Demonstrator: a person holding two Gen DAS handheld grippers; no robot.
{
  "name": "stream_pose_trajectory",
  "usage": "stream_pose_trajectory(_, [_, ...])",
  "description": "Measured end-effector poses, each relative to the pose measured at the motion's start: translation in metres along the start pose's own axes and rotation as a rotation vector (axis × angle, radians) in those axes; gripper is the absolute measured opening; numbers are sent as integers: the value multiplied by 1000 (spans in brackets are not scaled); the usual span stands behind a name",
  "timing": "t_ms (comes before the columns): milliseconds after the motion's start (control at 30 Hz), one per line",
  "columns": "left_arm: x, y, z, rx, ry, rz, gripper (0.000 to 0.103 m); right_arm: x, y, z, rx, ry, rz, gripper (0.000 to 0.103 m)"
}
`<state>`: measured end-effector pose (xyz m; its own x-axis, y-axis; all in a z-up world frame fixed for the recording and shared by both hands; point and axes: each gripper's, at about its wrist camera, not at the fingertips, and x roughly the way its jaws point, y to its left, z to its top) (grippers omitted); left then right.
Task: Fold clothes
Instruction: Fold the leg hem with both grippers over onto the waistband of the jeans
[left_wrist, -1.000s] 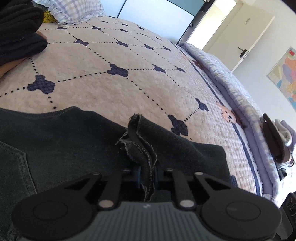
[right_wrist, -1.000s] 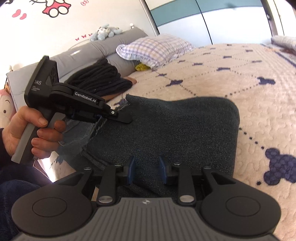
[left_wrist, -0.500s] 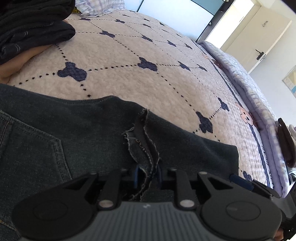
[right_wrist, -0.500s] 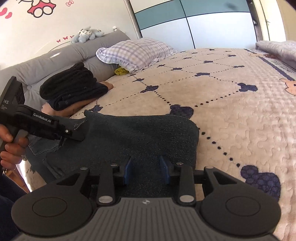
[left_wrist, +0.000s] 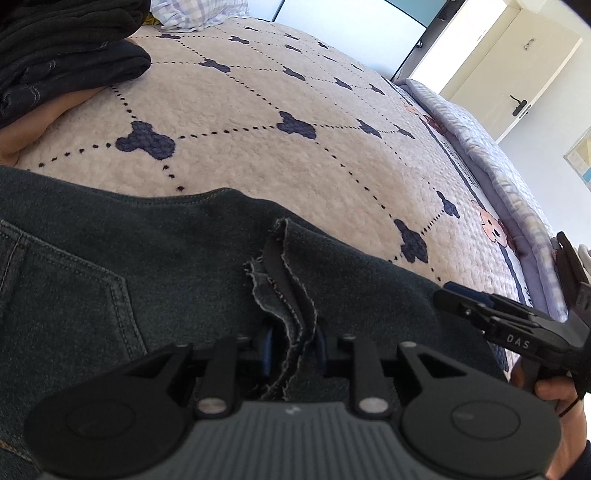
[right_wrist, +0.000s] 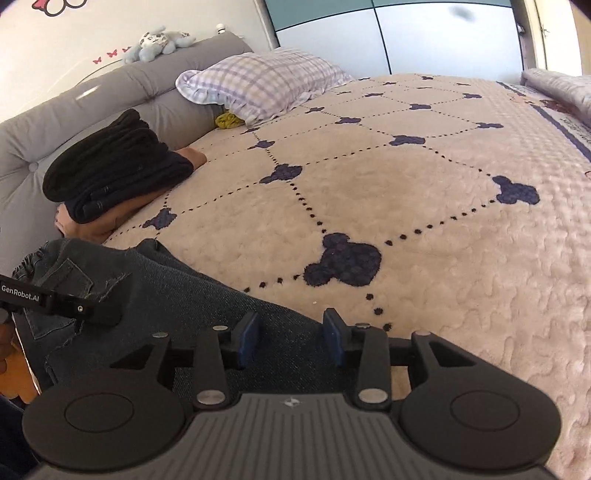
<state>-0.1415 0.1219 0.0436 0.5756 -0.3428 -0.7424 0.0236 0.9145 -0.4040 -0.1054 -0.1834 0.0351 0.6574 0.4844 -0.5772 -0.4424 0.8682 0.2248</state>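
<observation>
On the bed (right_wrist: 461, 258), jeans (left_wrist: 166, 266) lie folded at the near edge: left tongs (left_wrist: 291, 350) have just eased narrow around the frayed hem (left_wrist: 284, 280) to drop it, right tongs (right_wrist: 291, 338) spreading, empty above denim.

Black grippers, left gripper (left_wrist: 291, 349), blue pads (right_wrist: 248, 338), ribbed grey housing, silver screws, "GenRobot.AI" mark
</observation>
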Motion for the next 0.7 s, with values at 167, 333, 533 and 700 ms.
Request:
stream_pose_trajectory(167, [0,2,0,-3,3,-12,25,-34,33,-23,-122,-55,-20,40])
stream_pose_trajectory(333, [-1,-1,-1,12,4,-8,29,-45,45,-63,-161,-16,-5,41])
stream_pose_trajectory(533, [-4,1,0,10,-6,-8,30,-60,59,-62,-206,13,-62,40])
stream_pose_trajectory(700, [-32,14,9,-18,-138,67,49,-54,38,-70,-120,-12,-1,41])
